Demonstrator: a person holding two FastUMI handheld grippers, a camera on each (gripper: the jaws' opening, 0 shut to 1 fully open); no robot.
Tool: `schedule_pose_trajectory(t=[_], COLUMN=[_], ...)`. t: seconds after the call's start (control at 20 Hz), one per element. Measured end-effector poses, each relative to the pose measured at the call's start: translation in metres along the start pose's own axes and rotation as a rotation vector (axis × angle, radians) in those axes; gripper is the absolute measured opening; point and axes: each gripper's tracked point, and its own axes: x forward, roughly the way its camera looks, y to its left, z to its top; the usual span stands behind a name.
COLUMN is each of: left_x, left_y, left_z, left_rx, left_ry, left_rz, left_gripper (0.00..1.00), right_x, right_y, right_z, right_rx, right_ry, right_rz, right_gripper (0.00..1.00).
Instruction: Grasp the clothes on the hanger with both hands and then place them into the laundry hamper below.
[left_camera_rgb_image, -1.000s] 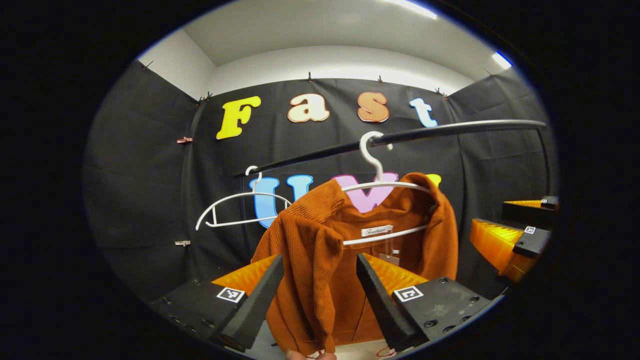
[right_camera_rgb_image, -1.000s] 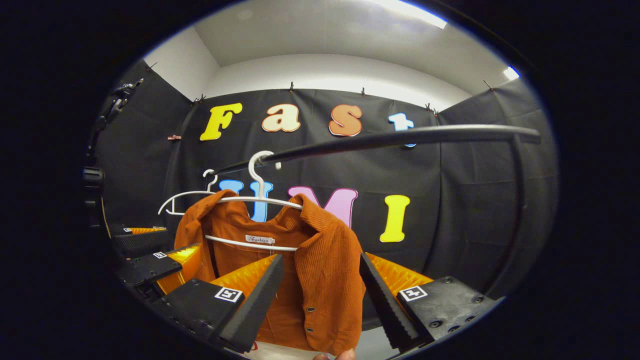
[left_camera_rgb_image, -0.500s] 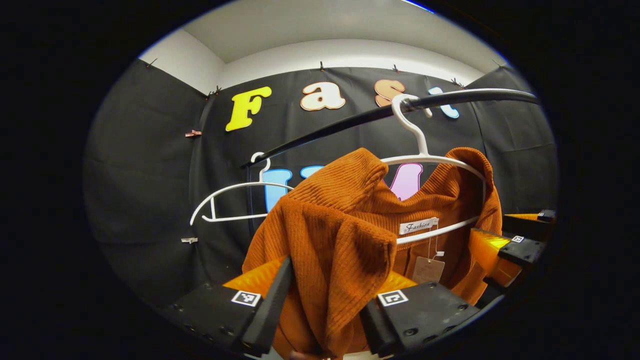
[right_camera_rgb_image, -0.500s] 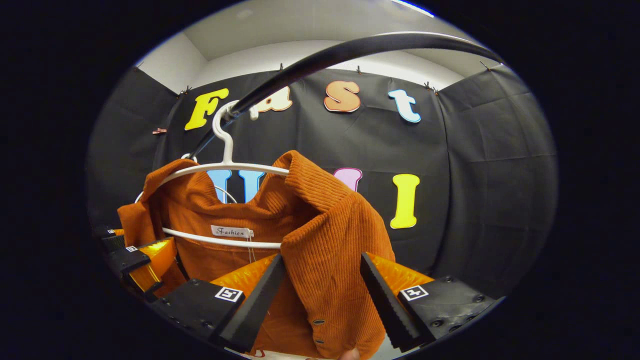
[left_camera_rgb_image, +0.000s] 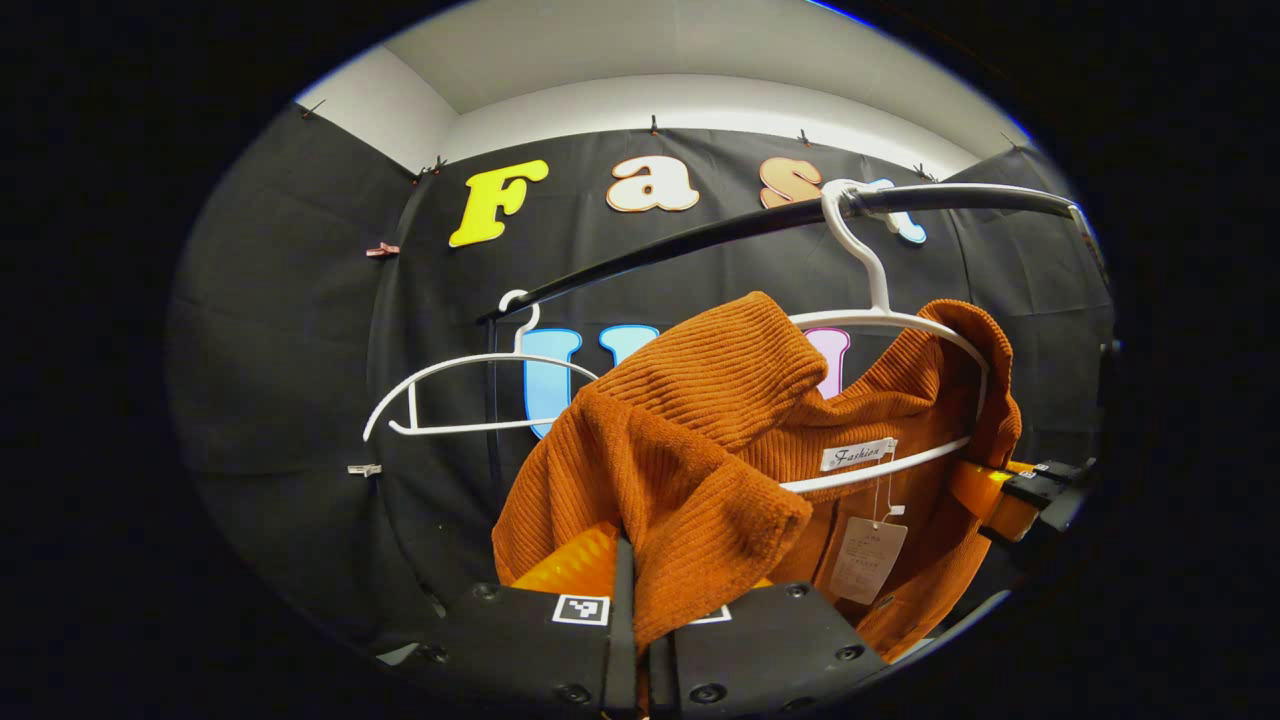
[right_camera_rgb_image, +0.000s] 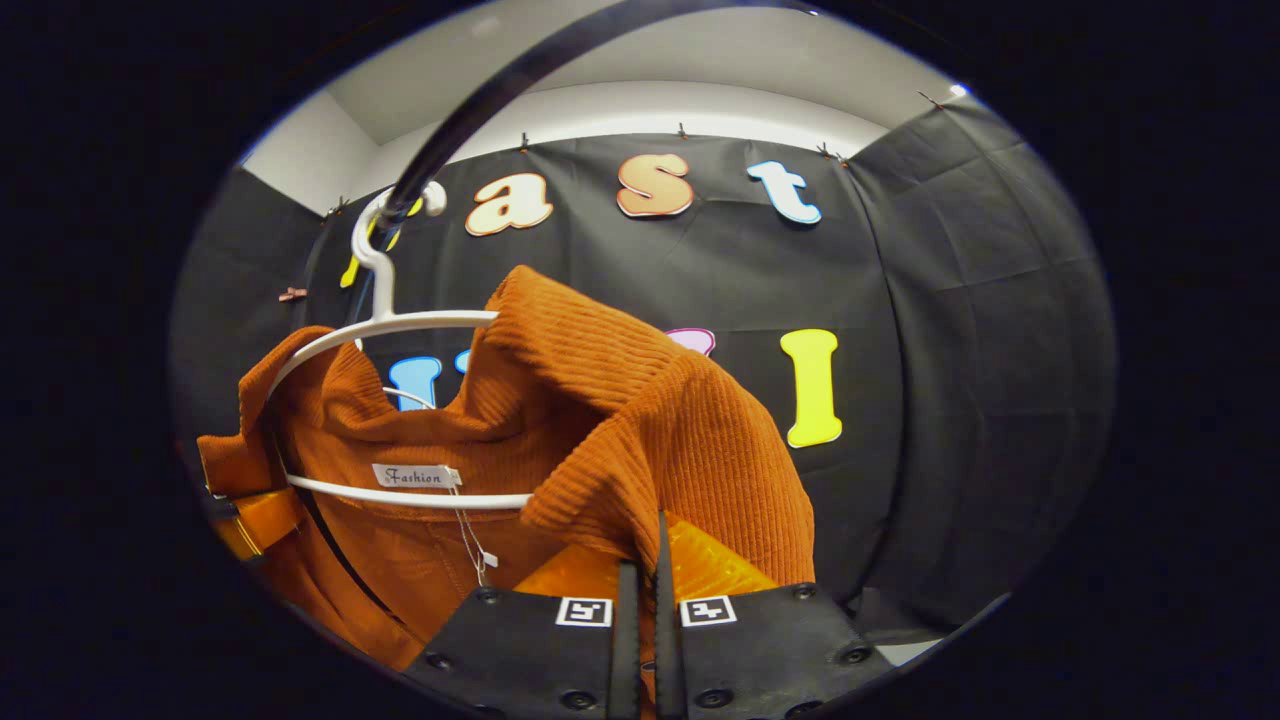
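Left gripper view:
- Left gripper (left_camera_rgb_image: 636, 610), black with orange fingers: clamped on the near shoulder of the rust-orange ribbed knit jacket (left_camera_rgb_image: 720, 440).
- Jacket: hung on a white plastic hanger (left_camera_rgb_image: 885, 320) whose hook sits over the black horizontal rail (left_camera_rgb_image: 700, 240); a paper price tag (left_camera_rgb_image: 868, 560) dangles below the collar label.
- Second, bare white plastic hanger (left_camera_rgb_image: 470, 390): on the same rail, farther along, apart from the jacket.
- Right gripper (left_camera_rgb_image: 1020, 490): at the jacket's far shoulder, touching the cloth.

Right gripper view:
- Right gripper (right_camera_rgb_image: 645, 600): fingers closed together, pinching the jacket's (right_camera_rgb_image: 610, 400) near shoulder fabric between them.
- White plastic hanger (right_camera_rgb_image: 385, 320): inside the jacket, hooked on the black rail (right_camera_rgb_image: 470, 110) overhead.
- Left gripper (right_camera_rgb_image: 255, 515): at the opposite shoulder, against the cloth.
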Motion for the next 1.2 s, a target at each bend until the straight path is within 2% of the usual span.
schedule_pose_trajectory(t=[0.1,0.15,0.25,0.3,0.4,0.6,0.85,1.05,1.2], left_x=[0.001,0.001,0.003,0.002,0.003,-0.006,-0.009,-0.013,-0.011], left_y=[0.005,0.008,0.008,0.01,0.009,0.002,0.02,0.024,0.021], left_z=[0.001,0.005,0.007,0.004,-0.001,0.003,0.019,0.043,0.054], left_rx=[-0.009,-0.019,-0.026,-0.017,-0.021,-0.113,-0.124,-0.109,-0.112], left_ry=[-0.003,-0.01,-0.011,0.007,0.069,0.179,0.187,0.132,0.114], left_rz=[0.019,0.027,0.025,0.027,0.001,-0.068,-0.052,-0.04,-0.041], left_gripper=[0.09,0.09,0.08,0.08,0.08,0.07,0.08,0.08,0.08], right_x=[0.001,0.005,0.006,0.003,-0.005,-0.019,-0.004,0.004,0.024], right_y=[0.009,0.006,0.006,0.009,0.013,0.0,-0.06,-0.076,-0.097], right_z=[-0.013,-0.024,-0.022,-0.022,-0.011,0.017,0.062,0.108,0.128], right_rx=[0.107,0.151,0.257,0.292,0.314,0.329,0.333,0.35,0.305], right_ry=[0.095,0.146,0.199,0.226,0.251,0.213,0.083,-0.064,-0.133], right_rz=[0.064,0.072,0.122,0.152,0.211,0.284,0.181,0.165,0.107], right_gripper=[0.1,0.1,0.04,0.04,0.04,0.04,0.04,0.04,0.04])
